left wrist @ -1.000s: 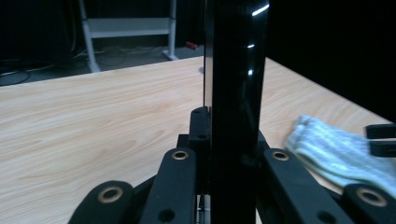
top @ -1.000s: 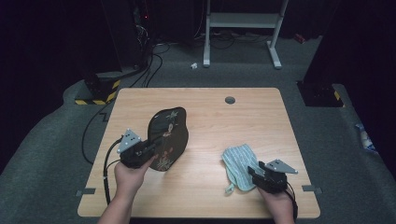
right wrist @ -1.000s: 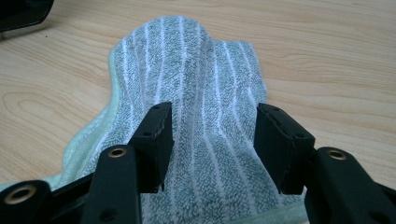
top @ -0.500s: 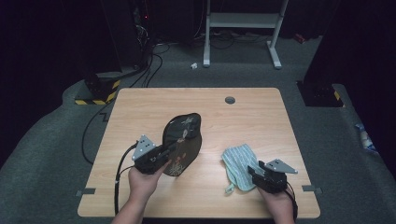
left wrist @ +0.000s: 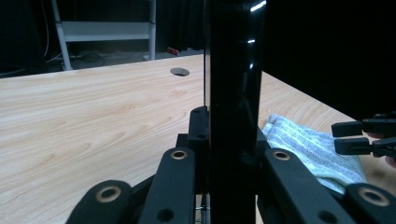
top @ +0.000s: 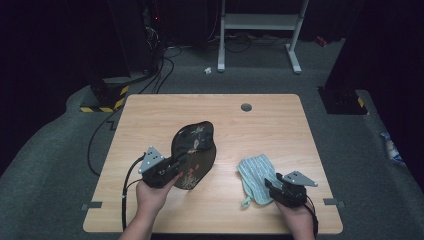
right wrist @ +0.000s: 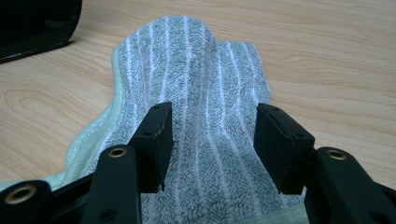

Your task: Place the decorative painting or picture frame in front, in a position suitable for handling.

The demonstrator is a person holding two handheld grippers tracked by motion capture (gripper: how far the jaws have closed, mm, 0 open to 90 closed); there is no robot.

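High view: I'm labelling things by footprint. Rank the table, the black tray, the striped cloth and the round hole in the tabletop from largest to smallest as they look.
1. table
2. black tray, tilted up, so its look may mislead
3. striped cloth
4. round hole

Bare tabletop (top: 150,120) behind upright tray (top: 194,152).

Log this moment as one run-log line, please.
left hand-held gripper: shut on black tray, held on edge | right hand-held gripper: open over striped cloth | cloth: flat on table
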